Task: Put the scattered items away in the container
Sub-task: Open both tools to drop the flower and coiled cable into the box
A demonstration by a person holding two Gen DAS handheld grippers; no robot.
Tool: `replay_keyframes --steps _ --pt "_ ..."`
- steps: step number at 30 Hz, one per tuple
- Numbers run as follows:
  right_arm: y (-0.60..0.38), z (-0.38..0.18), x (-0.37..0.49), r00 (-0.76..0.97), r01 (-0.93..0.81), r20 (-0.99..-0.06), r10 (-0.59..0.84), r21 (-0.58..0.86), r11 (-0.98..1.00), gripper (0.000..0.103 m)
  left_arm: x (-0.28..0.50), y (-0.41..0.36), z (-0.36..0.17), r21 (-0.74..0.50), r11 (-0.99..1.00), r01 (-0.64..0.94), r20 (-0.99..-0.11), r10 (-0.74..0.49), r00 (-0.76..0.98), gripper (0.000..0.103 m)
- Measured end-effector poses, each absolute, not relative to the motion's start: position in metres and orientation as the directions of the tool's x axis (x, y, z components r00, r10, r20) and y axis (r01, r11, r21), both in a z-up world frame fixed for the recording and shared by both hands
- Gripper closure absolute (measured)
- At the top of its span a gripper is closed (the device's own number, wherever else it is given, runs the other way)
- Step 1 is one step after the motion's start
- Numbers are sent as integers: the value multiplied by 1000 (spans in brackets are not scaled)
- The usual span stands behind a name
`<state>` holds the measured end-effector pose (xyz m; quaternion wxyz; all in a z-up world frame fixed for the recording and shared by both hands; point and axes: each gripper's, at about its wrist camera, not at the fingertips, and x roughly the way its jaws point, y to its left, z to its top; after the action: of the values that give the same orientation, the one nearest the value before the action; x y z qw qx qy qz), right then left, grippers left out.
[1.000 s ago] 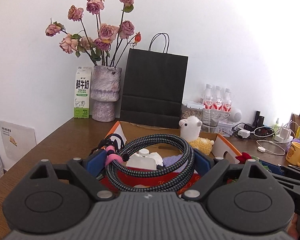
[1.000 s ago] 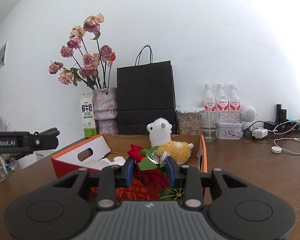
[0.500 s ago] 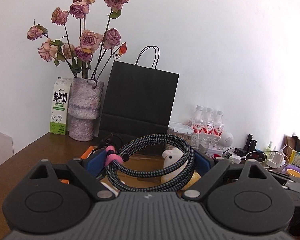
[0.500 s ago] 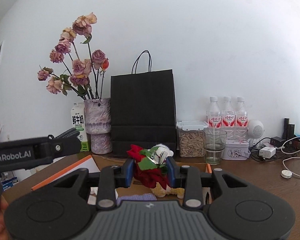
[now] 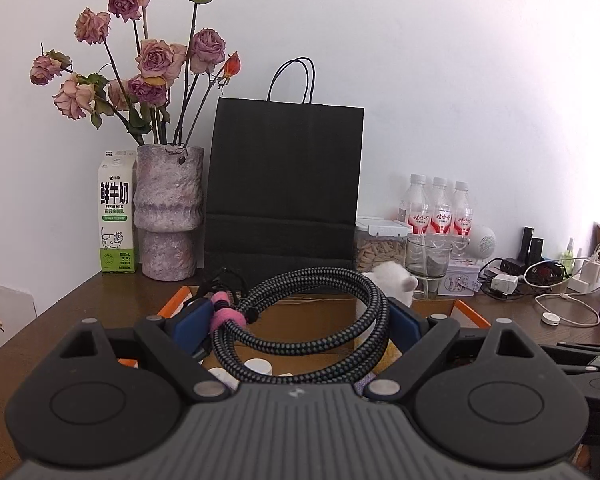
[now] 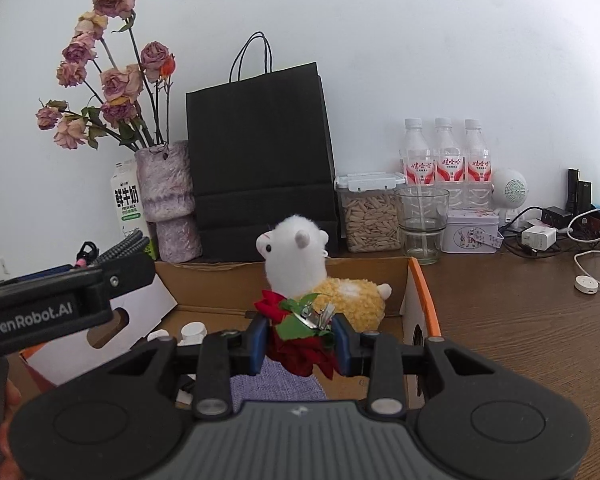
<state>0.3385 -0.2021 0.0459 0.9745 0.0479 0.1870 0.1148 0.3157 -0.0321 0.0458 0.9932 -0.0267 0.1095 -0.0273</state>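
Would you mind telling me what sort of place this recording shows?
Probably a home or small-office desk against a white wall: a brown wooden tabletop holds a mottled vase of dried pink roses, a green-and-white milk carton and white chargers with tangled cables.

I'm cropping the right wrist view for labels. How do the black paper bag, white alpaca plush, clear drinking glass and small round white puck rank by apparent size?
1. Black paper bag
2. White alpaca plush, though it sits nearer the camera
3. Clear drinking glass
4. Small round white puck
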Motion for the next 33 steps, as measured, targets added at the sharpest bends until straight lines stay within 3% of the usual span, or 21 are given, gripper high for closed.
replay_keyframes --steps 11,12,13,14,16,33 --pt "-198 43 333 899 -216 -366 239 102 971 65 316 -30 37 -53 997 51 -252 -62 966 11" --pt "-198 43 333 896 -225 -368 247 102 969 58 316 -30 37 -49 998 49 -254 -60 965 10" --pt "-198 43 331 895 -232 -368 254 104 967 37 314 -31 37 -41 998 42 -249 -51 967 2" --pt "-198 43 330 897 -235 -360 256 102 967 16 312 -32 37 -33 999 33 -237 -40 971 0" --pt "-196 46 324 911 -230 -332 245 85 970 0 306 -32 39 -23 1000 15 -208 -20 978 0" --pt "-189 52 301 919 -241 -310 245 51 969 0 296 -21 41 -80 996 -37 -195 20 981 0"
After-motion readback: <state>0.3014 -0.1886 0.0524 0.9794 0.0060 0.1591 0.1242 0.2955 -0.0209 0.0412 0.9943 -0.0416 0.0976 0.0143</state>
